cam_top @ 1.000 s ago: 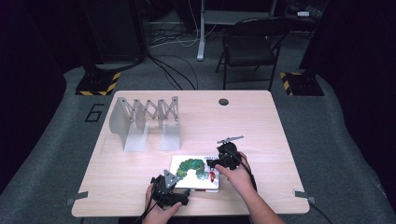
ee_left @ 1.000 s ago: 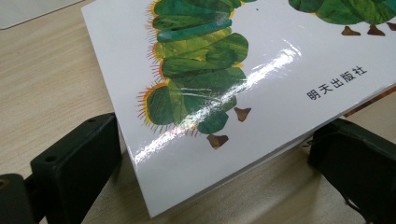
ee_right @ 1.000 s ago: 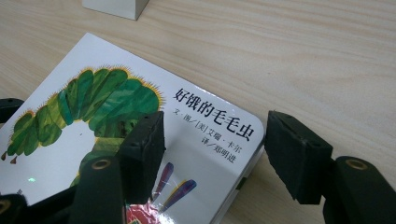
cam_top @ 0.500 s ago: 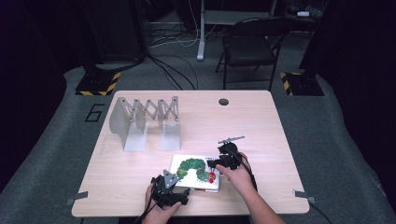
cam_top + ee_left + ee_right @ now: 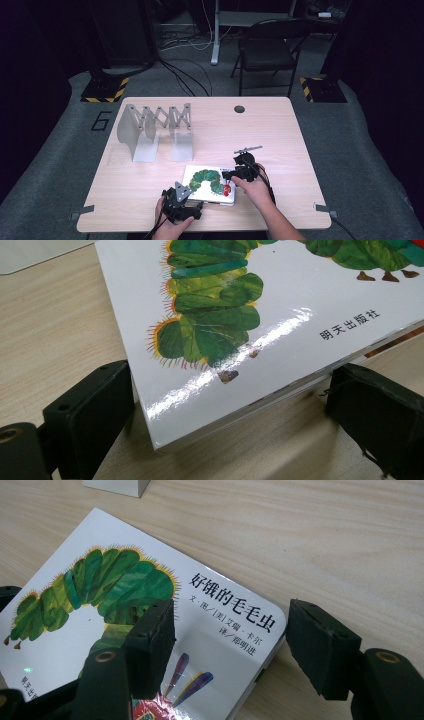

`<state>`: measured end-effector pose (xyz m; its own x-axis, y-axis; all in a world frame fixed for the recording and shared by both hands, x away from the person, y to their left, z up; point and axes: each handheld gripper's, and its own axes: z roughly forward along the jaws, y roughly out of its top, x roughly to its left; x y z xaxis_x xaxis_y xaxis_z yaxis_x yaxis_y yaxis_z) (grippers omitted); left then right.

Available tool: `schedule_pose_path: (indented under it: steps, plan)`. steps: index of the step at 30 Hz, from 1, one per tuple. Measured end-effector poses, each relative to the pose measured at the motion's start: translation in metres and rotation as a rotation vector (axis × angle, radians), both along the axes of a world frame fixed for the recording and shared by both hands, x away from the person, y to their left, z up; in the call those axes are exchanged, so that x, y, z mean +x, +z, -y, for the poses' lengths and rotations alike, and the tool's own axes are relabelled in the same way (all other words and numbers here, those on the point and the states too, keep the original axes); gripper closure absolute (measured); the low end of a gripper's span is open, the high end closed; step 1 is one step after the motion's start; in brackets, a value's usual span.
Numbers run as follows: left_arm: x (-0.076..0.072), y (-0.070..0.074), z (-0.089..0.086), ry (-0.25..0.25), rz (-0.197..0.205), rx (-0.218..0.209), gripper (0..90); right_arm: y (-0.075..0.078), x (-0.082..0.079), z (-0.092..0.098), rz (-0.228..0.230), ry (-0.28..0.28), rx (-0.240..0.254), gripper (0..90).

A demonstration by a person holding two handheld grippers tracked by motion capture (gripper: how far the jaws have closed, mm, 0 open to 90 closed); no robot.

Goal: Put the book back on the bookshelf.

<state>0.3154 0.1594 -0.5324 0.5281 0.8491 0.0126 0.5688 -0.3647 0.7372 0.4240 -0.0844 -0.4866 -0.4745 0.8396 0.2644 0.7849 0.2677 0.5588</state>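
Far left on the pale wooden worktop [image 5: 280, 130]: a grey accordion-style book rack [image 5: 155, 127], standing upright, well apart from the hands. Nearer the front edge, left of centre: left hand-held gripper [image 5: 186, 200], jaws apart and straddling the near-left corner of the picture book [image 5: 210, 184], one black jaw on each side of that corner, a gap visible between pads and cover in the left gripper view, so nothing clamped. Centre: the book itself, lying flat on the worktop close to the front edge, white glossy cover up, a green caterpillar [image 5: 210, 315] printed across it, small Chinese publisher's characters near its lower edge, Chinese title characters [image 5: 232, 602] toward the opposite corner. Right of the book: right hand-held gripper [image 5: 231, 175], jaws spread wide and just now widening a little more, one jaw [image 5: 150, 642] over the cover, the other off the rounded corner above bare wood, the corner between them without being pinched. Farther back, toward the right: a round cable hole [image 5: 239, 109] in the worktop. Beyond the worktop: a dark folding chair [image 5: 267, 50] on grey carpet.
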Motion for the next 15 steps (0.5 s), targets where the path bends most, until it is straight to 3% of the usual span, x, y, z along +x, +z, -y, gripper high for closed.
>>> schedule_pose_path:
  steps: [12,15]
  plan:
    - [-0.0001,0.0002,0.0007,0.012,-0.002,0.016,1.2,0.0073,-0.0039,-0.0018,0.024,0.007,0.014,37.1]
    - [-0.0018,0.0016,0.0026,0.000,0.032,0.046,2.3,0.0081,-0.0039,-0.0019,0.023,0.006,0.015,37.0]
